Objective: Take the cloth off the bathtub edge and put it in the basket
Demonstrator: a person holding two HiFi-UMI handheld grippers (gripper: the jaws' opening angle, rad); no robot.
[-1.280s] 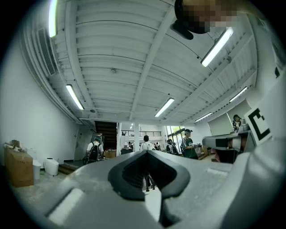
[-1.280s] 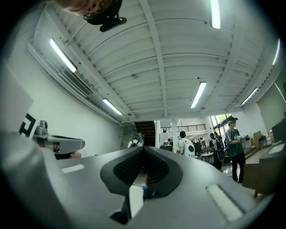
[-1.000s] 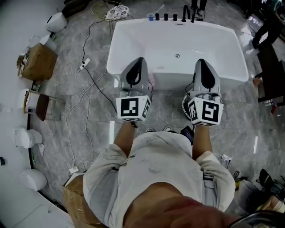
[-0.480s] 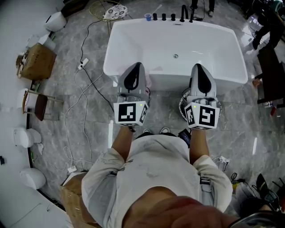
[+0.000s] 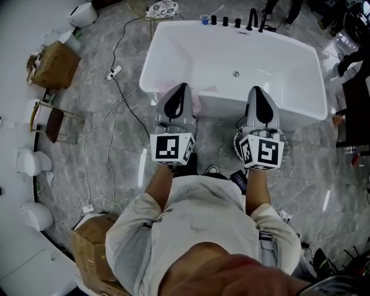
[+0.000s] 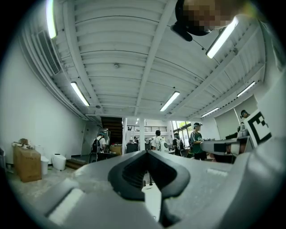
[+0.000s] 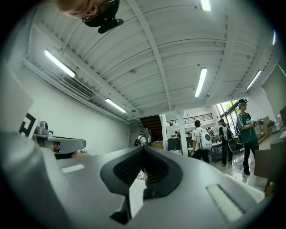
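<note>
Both with jaws pressed together and empty, the left gripper and right gripper are hovering; the pinkish cloth on the bathtub near edge is looking limp and light, so pinch a fold.

The bathtub is white, smooth and high-gloss, with glare on its walls. The floor is grey veined stone-look tile, polished and reflective. The cloth on the tub rim is pale pink, soft and matt.

The left gripper and right gripper have grey matt plastic shells. Their pads are black, ribbed and rubber-like. The marker cube is matt white with black printed squares.

The cardboard box is brown and dull. The taps are black. The shirt is light woven cloth, creased. The ceiling is white ribbed sheeting.
</note>
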